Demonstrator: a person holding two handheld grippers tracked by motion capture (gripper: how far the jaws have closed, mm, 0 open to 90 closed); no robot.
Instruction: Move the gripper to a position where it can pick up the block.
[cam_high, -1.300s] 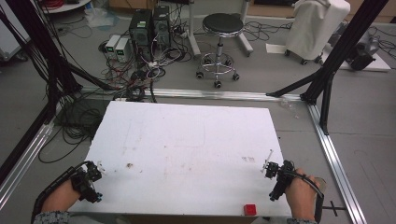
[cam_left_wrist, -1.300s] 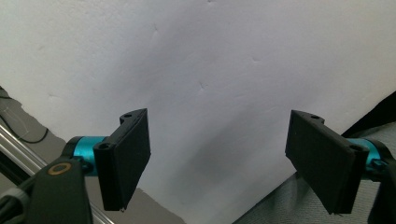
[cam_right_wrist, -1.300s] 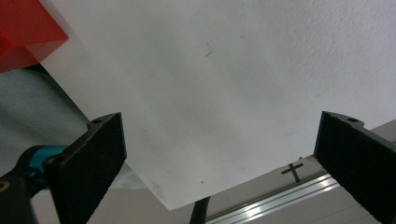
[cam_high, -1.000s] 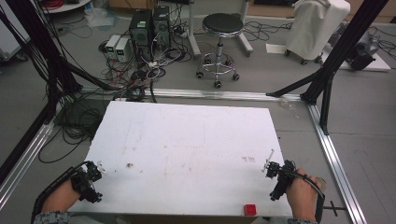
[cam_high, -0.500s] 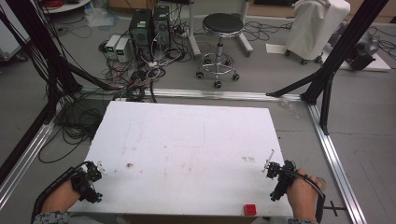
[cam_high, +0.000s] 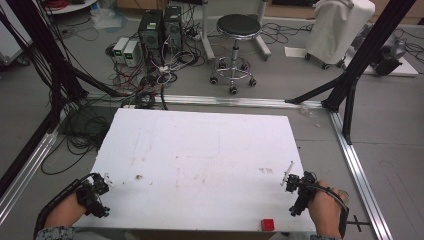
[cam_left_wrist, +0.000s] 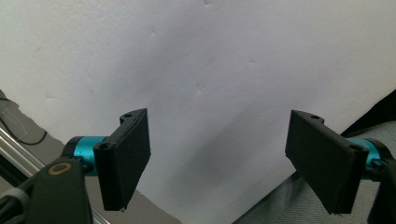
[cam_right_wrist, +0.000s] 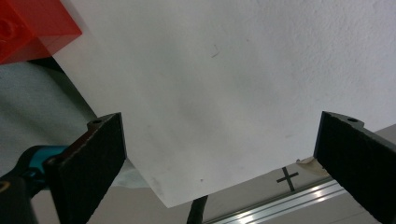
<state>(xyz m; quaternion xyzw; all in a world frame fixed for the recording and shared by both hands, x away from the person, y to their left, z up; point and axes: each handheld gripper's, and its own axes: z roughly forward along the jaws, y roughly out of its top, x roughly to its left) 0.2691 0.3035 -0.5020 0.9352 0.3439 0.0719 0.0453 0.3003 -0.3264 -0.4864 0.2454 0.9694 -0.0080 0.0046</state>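
- A white tabletop (cam_high: 200, 165) takes up the middle of the high view; its surface is scuffed, with faint brownish stains near the left and right parts and thin pencil-like lines across it.
- The left gripper (cam_high: 97, 192) sits at the near-left corner of the tabletop, held in the person's left hand (cam_high: 67, 210); in the left gripper view its two black jaws stand wide apart with nothing between them, over bare white surface.
- The right gripper (cam_high: 296, 192) sits at the near-right edge, held in the right hand (cam_high: 325, 210); in the right gripper view its jaws are likewise spread wide and empty.
- A small red block (cam_high: 268, 224) lies on the near edge of the tabletop, just left of the right gripper, apart from it; it shows at the top-left corner of the right gripper view (cam_right_wrist: 28, 25).
- Beyond the tabletop, the grey floor (cam_high: 280, 75) carries a black round stool (cam_high: 239, 25) on castors, computer towers (cam_high: 160, 25) and a tangle of cables (cam_high: 145, 80).
- Aluminium rails (cam_high: 357, 170) frame the tabletop, and black struts (cam_high: 360, 55) rise at right.
- A black cross mark (cam_right_wrist: 287, 177) sits on the floor beside the rail.
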